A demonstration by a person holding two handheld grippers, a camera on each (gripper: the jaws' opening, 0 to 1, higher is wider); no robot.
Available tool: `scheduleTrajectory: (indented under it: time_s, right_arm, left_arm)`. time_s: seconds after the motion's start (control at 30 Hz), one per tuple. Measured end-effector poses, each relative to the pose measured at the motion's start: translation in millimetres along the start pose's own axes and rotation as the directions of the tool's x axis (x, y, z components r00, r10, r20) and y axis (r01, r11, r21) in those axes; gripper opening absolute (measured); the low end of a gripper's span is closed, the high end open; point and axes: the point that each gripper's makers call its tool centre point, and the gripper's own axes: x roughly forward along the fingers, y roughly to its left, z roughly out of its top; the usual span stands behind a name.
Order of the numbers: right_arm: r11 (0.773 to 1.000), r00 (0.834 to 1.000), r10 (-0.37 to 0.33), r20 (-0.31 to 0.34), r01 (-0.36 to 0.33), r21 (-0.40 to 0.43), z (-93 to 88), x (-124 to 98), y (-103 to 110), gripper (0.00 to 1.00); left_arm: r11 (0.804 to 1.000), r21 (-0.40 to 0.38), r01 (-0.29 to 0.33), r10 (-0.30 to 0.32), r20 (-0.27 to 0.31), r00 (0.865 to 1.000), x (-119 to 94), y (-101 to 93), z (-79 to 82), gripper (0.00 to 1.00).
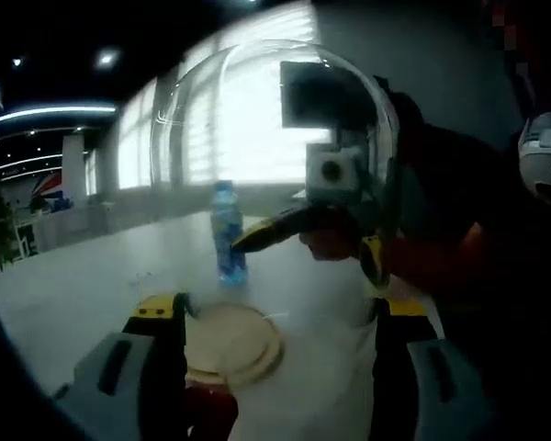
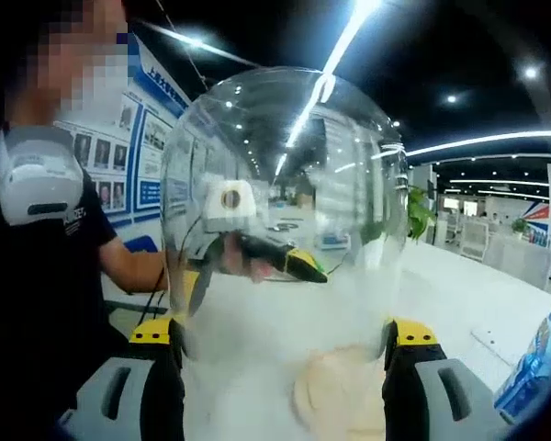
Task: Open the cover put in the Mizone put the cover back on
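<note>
Both tools grip the clear glass dome cover (image 1: 275, 165) from opposite sides, the left tool (image 1: 275, 322) and right tool (image 2: 280, 344) each with jaws spread against its walls, holding it above the round pale wooden base (image 1: 234, 342). Best lift evenly, keeping it level. The blue Mizone bottle (image 1: 227, 231) stands upright on the white counter (image 1: 92, 266), beyond the base.
</note>
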Motion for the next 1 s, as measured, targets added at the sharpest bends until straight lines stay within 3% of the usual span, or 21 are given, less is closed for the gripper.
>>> scheduleTrajectory:
  time_s: [0.23,0.33,0.63,1.0]
  right_arm:
    - [1.0,0.999,0.005,0.041,-0.006,0.02,2.7,-5,15,0.84]
    - [1.0,0.998,0.013,0.055,-0.014,0.014,3.0,-8,25,0.85]
    - [1.0,0.999,0.015,0.044,-0.015,-0.001,-3.0,-10,41,0.85]
    - [0.999,0.999,0.007,0.031,-0.006,-0.033,-6.4,-12,59,0.86]
  left_arm:
    - [1.0,0.013,-0.008,0.008,0.005,1.0,-7,-17.5,6.3,0.7]
    - [0.999,0.031,-0.022,0.022,-0.021,1.0,-8,-27.3,5.6,0.7]
    - [0.997,0.066,-0.036,0.041,-0.072,0.997,-12,-43.3,-1.0,0.69]
    - [0.994,0.092,-0.053,0.062,-0.096,0.993,-18,-58.4,-11.2,0.7]
